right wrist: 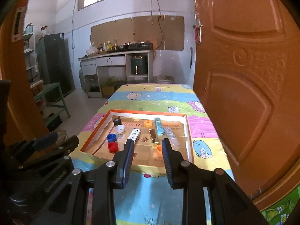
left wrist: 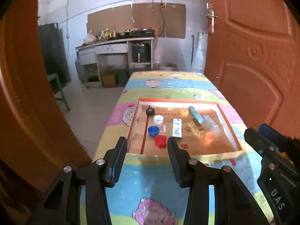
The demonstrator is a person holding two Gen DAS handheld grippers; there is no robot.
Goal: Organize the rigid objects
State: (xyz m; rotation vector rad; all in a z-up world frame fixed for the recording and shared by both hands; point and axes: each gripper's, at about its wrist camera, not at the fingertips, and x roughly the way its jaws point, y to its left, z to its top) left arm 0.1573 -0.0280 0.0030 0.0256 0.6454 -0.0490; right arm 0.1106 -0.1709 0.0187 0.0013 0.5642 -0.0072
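Contents, shallow cardboard box lid with orange rim (left wrist: 227, 121), set flat on the table under a pastel cartoon-sheep cloth (left wrist: 168, 86); brown printed-card floor, white inner walls.

Left part, front to back:
- red plastic screw cap (left wrist: 160, 140), ribbed, at the near edge;
- blue plastic screw cap (left wrist: 153, 130), just behind it;
- white plastic cap (left wrist: 158, 119), hollow side up;
- black round cap (left wrist: 150, 111), farthest back.

Centre:
- white rectangular printed packet (left wrist: 177, 129), lying lengthwise;
- pale orange round lid (left wrist: 184, 112), toward the back wall.

Right part:
- light-blue cylindrical tube (left wrist: 196, 114), lying slanted;
- brown flat rectangular bar (right wrist: 152, 133), beside the tube;
- clear crumpled plastic bottle (left wrist: 211, 124), on its side, with an orange cap (left wrist: 209, 137) at its near end.

All items loose, none stacked.

Left gripper (left wrist: 147, 149): black arms, blue ribbed pads, jaws parted and holding nothing, above the box's near edge.
Right gripper (right wrist: 148, 151): same build, jaws narrowly parted, nothing between them.

Surroundings: orange panelled wooden door (right wrist: 243, 93) at right.
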